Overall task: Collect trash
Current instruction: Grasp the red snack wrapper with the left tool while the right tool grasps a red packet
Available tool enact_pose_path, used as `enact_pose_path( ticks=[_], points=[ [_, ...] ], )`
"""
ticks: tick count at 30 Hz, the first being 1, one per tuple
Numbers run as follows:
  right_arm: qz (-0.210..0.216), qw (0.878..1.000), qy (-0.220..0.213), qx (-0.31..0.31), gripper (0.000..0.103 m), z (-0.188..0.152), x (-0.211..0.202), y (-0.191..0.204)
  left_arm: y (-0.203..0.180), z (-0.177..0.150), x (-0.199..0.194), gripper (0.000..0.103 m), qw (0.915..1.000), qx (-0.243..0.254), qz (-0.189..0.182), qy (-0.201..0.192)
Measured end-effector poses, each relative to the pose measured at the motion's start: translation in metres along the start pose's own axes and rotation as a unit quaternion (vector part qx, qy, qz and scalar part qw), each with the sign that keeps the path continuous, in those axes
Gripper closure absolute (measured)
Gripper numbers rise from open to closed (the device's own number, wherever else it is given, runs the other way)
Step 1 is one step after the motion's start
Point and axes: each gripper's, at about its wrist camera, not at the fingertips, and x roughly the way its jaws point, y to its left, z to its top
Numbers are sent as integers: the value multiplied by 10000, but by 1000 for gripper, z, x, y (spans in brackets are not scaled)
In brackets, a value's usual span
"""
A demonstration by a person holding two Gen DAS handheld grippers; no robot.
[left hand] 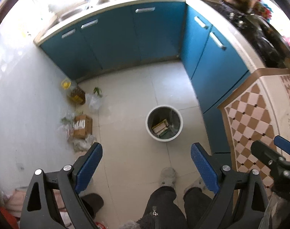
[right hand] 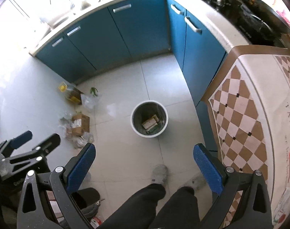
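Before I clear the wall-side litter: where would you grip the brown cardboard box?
Probably across the cardboard box's two long side walls, coming from above with the left gripper. It lies flat on the floor with flaps open, plastic bags crowding its near end.

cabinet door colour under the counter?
Blue cabinet doors, with silver bar handles. Clearest in the right wrist view.

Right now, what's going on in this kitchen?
A person stands over a tiled floor with a gripper in each hand. The left gripper and the right gripper are both open and empty, pointing down. A round trash bin ahead already holds some cardboard packaging. More litter, a cardboard box and plastic bags, lies by the left wall, not yet collected.
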Motion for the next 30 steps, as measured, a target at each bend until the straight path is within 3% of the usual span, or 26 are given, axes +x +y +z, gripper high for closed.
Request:
enact_pose_path(
  ticks=[5,8,10,12,15,18,21,22,25,28,30],
  points=[
    [205,9977,-324,555,0,-9,-36,-39,-47,15,-27,0,9976,561,-116,-380],
    [150,9934,-568,983,0,-21,-63,-80,-103,24,-42,0,9916,1113,-332,-567],
    [48,9882,-741,1340,0,-35,-84,-114,-144,26,-51,0,9848,1521,-532,-652],
    [-107,9813,-878,1709,0,-52,-102,-150,-198,23,-61,0,9735,2040,-744,-723],
    [-370,9618,-1013,2517,0,-93,-130,-217,-281,13,-69,0,9528,2761,-1034,-725],
    [-735,9327,-1102,3353,0,-147,-155,-282,-364,-1,-76,0,9323,3331,-1236,-684],
    [-1111,8892,-1095,4301,0,-211,-174,-346,-440,-16,-75,0,9138,3795,-1293,-657],
    [-1292,8650,-1058,4731,0,-240,-180,-371,-464,-24,-76,0,9083,3928,-1285,-647],
    [-1591,8078,-954,5595,0,-307,-187,-422,-511,-40,-67,0,8986,4178,-1219,-554],
    [-1587,7534,-761,6336,1,-366,-174,-462,-549,-52,-52,0,8921,4354,-1143,-392],
    [-1434,7320,-682,6626,14,-390,-158,-481,-570,-56,-37,0,8888,4451,-1071,-214]
  ],
)
